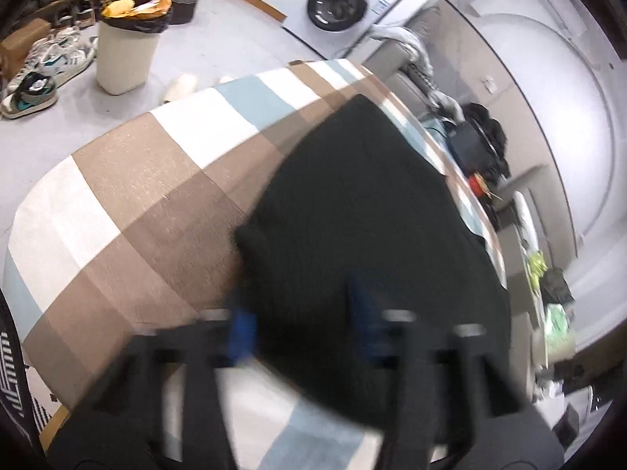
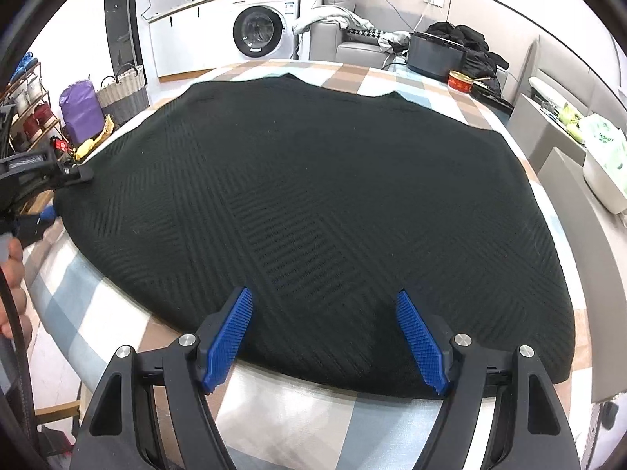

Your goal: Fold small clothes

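Observation:
A black knit garment (image 2: 313,196) lies spread flat on the checked tablecloth (image 2: 117,313). It also shows in the left wrist view (image 1: 372,215). My right gripper (image 2: 325,313) is open, its blue pads over the garment's near edge, with nothing between them. My left gripper (image 1: 301,313) is blurred by motion; its blue pads stand apart at the garment's left edge. In the right wrist view the left gripper (image 2: 58,192) sits at the garment's left corner, one finger above the cloth edge and one below.
A waste bin (image 1: 125,51) and shoes (image 1: 47,66) stand on the floor past the table's left side. A washing machine (image 2: 260,31) is at the back. A black box (image 2: 435,56), a red tin (image 2: 460,80) and a sofa with clothes lie beyond the far edge.

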### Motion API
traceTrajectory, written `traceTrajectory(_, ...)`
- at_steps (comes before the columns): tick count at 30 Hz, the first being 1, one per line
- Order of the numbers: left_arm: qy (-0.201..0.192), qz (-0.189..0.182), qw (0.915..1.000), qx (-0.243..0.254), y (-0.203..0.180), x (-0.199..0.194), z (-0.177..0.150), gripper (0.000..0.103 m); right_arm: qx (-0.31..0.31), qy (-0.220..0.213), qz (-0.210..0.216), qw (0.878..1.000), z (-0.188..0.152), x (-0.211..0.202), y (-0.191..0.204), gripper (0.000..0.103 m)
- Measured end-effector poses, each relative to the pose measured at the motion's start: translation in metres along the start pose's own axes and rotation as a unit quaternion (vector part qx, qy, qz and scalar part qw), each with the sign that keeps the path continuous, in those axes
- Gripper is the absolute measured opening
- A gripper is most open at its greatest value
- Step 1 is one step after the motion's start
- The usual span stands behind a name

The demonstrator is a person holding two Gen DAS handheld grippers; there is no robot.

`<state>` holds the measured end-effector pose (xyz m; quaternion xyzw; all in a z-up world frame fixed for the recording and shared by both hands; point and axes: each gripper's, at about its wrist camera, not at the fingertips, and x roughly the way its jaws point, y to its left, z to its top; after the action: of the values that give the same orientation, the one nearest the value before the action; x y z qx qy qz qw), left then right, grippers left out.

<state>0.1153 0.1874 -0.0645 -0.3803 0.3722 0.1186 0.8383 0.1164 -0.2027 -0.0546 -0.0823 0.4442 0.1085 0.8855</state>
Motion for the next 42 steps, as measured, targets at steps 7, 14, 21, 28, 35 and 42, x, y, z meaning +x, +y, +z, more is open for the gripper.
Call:
traceTrajectory(7,-0.062,-0.024,0.9941,0.085,-0.042,-0.020,0.007,0.018,0.005,0.003,0.006,1.000,-0.001,0.002,-0.004,0.078)
traceTrajectory(14,-0.108,-0.091,0.9536,0.266,-0.162,-0.045,0.006,0.016,0.036,-0.012,0.007,0.999,-0.003,-0.017,-0.023,0.078)
traceTrajectory(21,-0.021,-0.202,0.8770,0.436,-0.317,-0.006,-0.075,0.014,0.111,-0.028,-0.072,0.991,-0.020,-0.057,-0.093,0.078)
traceTrajectory(28,0.188,-0.258,0.8170,0.480,-0.340,0.056,-0.174,0.024,0.173,-0.007,-0.148,0.974,-0.047,-0.076,-0.158,0.078)
traceTrajectory(35,0.138,-0.219,0.8564,0.447,-0.275,0.036,-0.143,0.053,0.210,-0.023,-0.084,0.974,-0.038,-0.073,-0.181,0.078)
traceTrajectory(42,0.101,-0.134,0.8894,0.425,-0.234,0.053,-0.097,0.053,0.211,-0.034,0.036,0.976,0.002,-0.047,-0.159,0.075)
